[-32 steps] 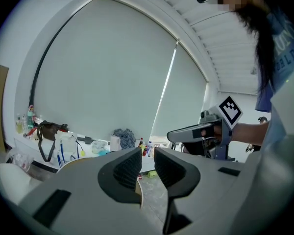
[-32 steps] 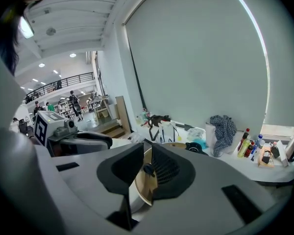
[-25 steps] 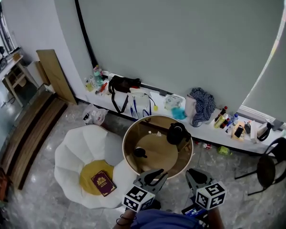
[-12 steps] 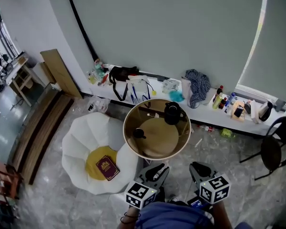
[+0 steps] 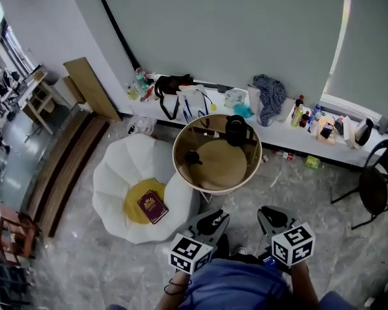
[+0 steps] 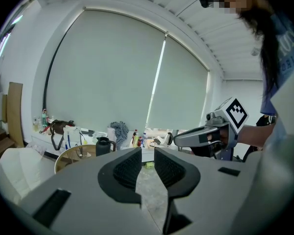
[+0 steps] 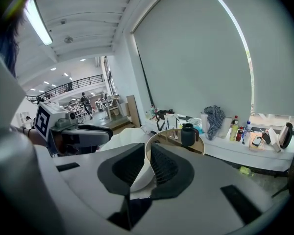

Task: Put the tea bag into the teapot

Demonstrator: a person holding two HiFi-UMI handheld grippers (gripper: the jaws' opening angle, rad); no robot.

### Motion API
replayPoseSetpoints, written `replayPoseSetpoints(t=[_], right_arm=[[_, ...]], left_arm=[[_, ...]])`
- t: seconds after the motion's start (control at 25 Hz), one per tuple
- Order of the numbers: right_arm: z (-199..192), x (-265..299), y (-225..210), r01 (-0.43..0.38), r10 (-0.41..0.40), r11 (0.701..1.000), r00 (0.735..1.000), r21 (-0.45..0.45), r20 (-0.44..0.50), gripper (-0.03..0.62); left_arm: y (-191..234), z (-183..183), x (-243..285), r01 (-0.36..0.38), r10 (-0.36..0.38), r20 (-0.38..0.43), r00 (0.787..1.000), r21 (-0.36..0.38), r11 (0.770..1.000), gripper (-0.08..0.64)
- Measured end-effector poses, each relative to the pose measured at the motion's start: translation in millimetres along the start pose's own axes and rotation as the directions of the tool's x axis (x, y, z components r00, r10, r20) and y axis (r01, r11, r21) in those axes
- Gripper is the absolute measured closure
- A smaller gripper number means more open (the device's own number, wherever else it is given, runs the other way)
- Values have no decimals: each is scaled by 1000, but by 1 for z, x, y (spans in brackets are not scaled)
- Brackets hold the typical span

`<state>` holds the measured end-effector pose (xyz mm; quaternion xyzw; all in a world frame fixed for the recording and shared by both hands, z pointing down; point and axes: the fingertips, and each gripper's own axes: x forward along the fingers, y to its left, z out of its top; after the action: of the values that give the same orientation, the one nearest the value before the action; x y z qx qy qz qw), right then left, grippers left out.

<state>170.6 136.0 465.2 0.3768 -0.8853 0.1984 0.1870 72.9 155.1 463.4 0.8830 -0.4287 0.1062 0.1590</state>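
**Both tools hang short of the round desk, teapot waiting at its far edge**

The black teapot (image 5: 238, 131) stands upright on the far side of the round desk (image 5: 223, 168), close to the rim nearest the wall. Just left of it lies a small pale scrap (image 5: 209, 133), too small to say for certain that it is the tea bag. Towards the desk's left side sits a small black cup (image 5: 192, 157), well apart from the teapot.

Down at the bottom of the head view, the left tool (image 5: 215, 219) and the right tool (image 5: 271, 215) are held side by side over the grey floor (image 5: 84, 263), short of the desk and touching nothing on it. In the left gripper view the jaws stand a narrow gap apart with only floor showing between them. In the right gripper view it is the same: a slim gap and nothing gripped, with the desk rim and the white chair visible beyond.

That white petal-shaped chair (image 5: 126, 173) sits just beside the desk on the left. It carries a yellow cushion (image 5: 136, 205), and a maroon book (image 5: 153, 206) lies on top of the cushion. Behind the desk a low ledge (image 5: 281, 129) runs along the wall. On it are a black bag (image 5: 172, 84), a checked cloth (image 5: 269, 97) and a cluster of bottles (image 5: 301, 115). A black chair (image 5: 376, 185) stands off to the right.
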Motion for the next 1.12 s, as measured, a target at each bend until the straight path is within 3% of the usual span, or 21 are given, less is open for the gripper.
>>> replayPoseSetpoints(t=[0.52,1.12], right_arm=[[-11,-24,7,3,-3,999,1000,-48,1,552],[1,-50,-39,113,-113,994,992,3,63,557]], left_arm=[[-27,-3,-10,14,-13,-15,1000,30,999,485],[-28,-1,-9,9,-8,-23,1000,31,999,485]])
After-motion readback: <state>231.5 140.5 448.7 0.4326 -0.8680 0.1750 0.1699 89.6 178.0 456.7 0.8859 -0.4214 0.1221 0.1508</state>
